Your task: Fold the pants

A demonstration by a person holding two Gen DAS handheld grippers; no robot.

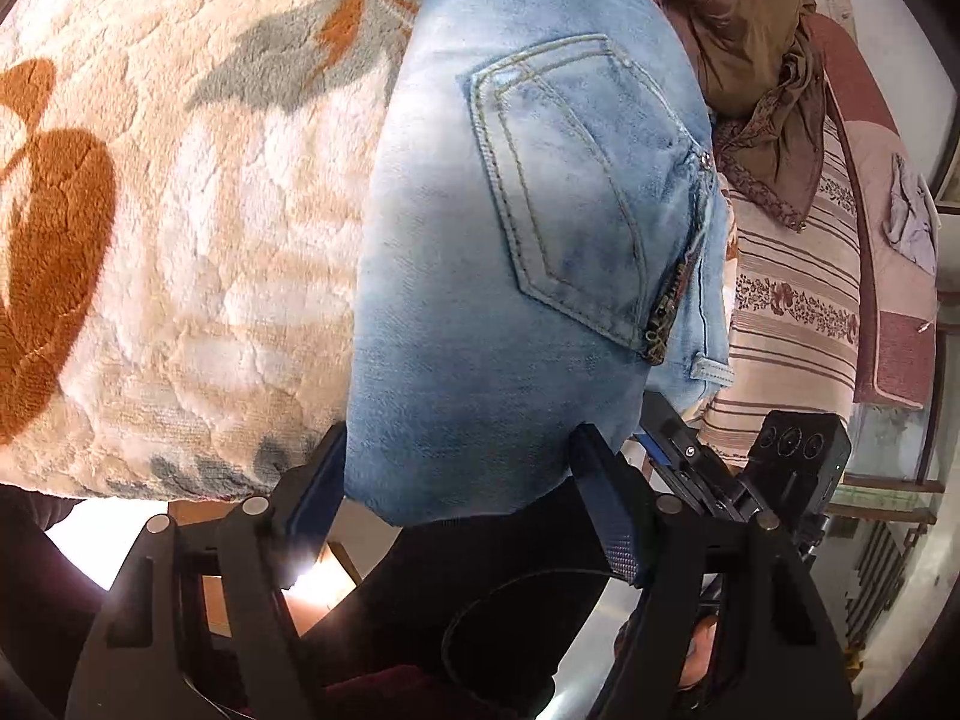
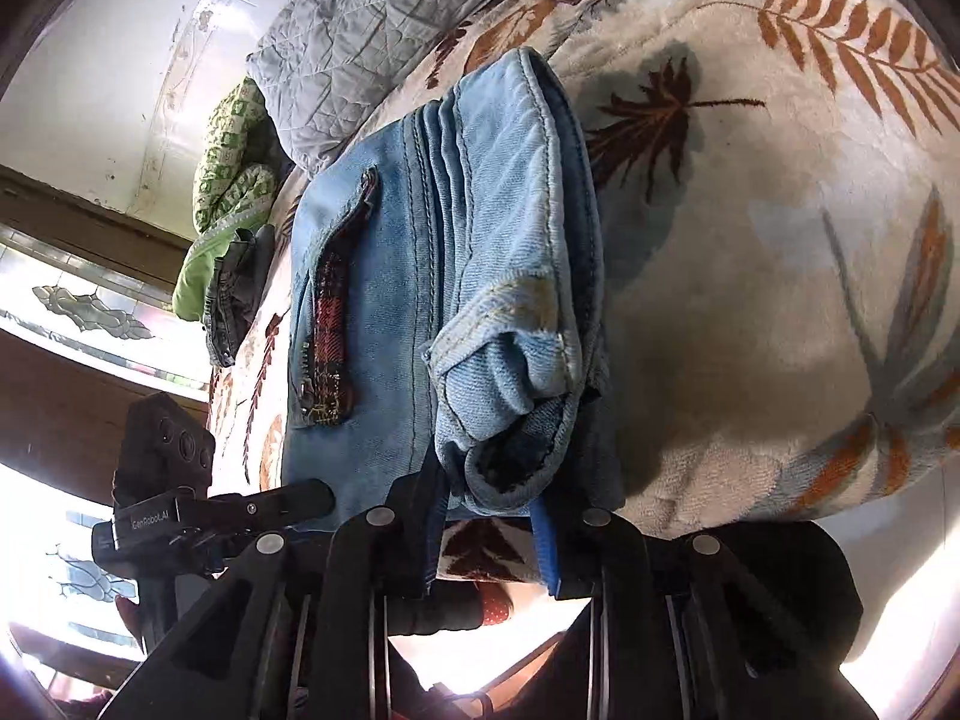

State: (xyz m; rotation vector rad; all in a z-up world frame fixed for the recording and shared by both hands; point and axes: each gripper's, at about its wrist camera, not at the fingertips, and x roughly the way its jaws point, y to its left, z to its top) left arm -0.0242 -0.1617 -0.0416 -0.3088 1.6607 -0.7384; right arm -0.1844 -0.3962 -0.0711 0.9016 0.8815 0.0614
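Note:
Light blue jeans (image 1: 510, 276) lie folded on a cream fleece blanket (image 1: 180, 210) with leaf prints. In the left wrist view the back pocket faces up, and the near folded edge sits between the fingers of my left gripper (image 1: 462, 462), whose jaws stand wide apart around it. In the right wrist view the jeans (image 2: 432, 276) show stacked layers with a leg hem on top. My right gripper (image 2: 489, 498) has its jaws closed in on the near hem bundle. The other gripper shows at the side in each view.
Brown clothes (image 1: 750, 48) lie piled beyond the jeans beside a striped bedsheet (image 1: 792, 276). A grey quilted pillow (image 2: 342, 54), a green patterned cloth (image 2: 228, 192) and small dark jeans (image 2: 231, 300) lie at the bed's far left. The bed edge runs just in front of both grippers.

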